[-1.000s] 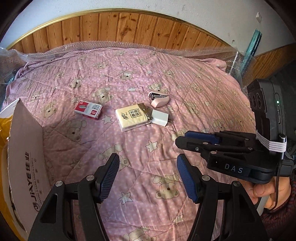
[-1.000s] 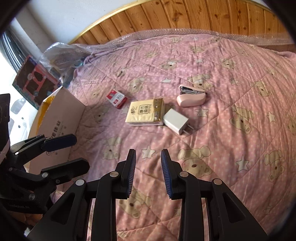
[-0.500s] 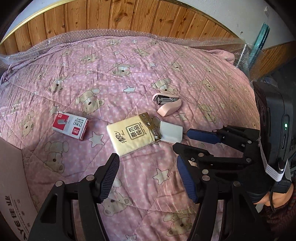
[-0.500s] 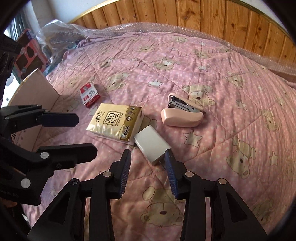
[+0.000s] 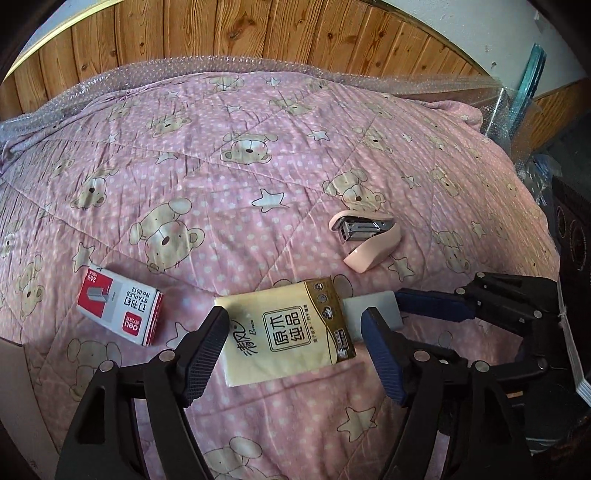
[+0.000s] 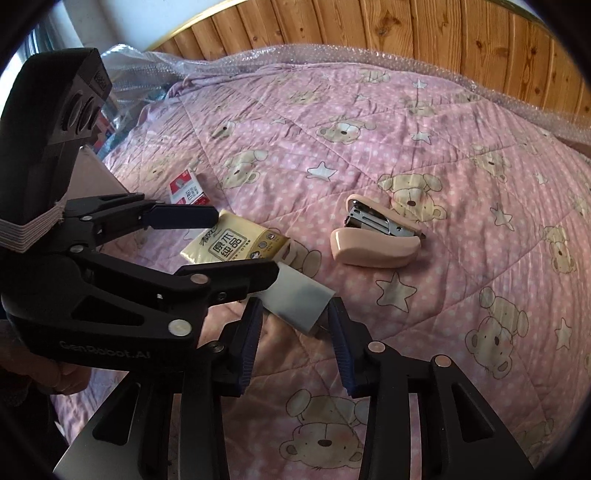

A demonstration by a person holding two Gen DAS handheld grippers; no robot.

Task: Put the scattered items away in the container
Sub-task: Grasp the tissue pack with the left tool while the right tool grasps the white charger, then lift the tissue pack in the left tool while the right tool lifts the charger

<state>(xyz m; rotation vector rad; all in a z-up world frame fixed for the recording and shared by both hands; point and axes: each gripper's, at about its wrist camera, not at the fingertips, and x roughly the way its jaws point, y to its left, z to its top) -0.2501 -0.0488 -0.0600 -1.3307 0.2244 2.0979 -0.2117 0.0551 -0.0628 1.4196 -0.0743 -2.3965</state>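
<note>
On the pink bear-print quilt [image 5: 229,184] lie a yellow tissue pack [image 5: 288,339], a white charger block [image 5: 373,314], a pink stapler [image 5: 365,240] and a red staples box [image 5: 120,310]. My left gripper [image 5: 295,347] is open and low over the quilt, one finger on each side of the tissue pack. My right gripper [image 6: 295,332] is open, with the near end of the charger [image 6: 299,299] between its fingertips. The two grippers sit close side by side; the left gripper [image 6: 240,243] shows in the right wrist view over the tissue pack [image 6: 236,245].
A cardboard box flap [image 6: 98,173] stands at the quilt's left edge, past the staples box [image 6: 188,192]. The stapler [image 6: 373,240] lies to the right of both grippers. Bubble wrap [image 5: 221,66] and a wooden wall panel [image 5: 184,33] border the far side. A hand [image 6: 62,373] holds the left gripper.
Both grippers have moved forward and down onto the items. The left now straddles the tissue pack, the right straddles the charger, and the right's fingers have spread wider.
</note>
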